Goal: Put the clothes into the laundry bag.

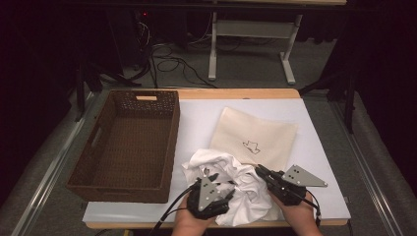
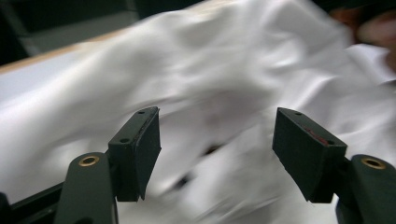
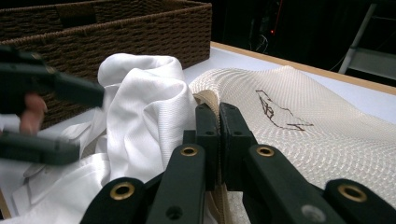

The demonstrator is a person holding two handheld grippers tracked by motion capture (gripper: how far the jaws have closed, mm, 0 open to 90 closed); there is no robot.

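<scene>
White garment [image 1: 231, 184] is being worked toward the beige mesh bag [image 1: 255, 137], whose edge is being pinched by the right gripper [image 3: 218, 116], while the released left gripper [image 2: 217, 140] is best being closed on bunched cloth.

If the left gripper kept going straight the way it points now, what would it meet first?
Most likely the crumpled white garment, which lies right ahead of the open left gripper; blur leaves the remaining gap unclear.
</scene>
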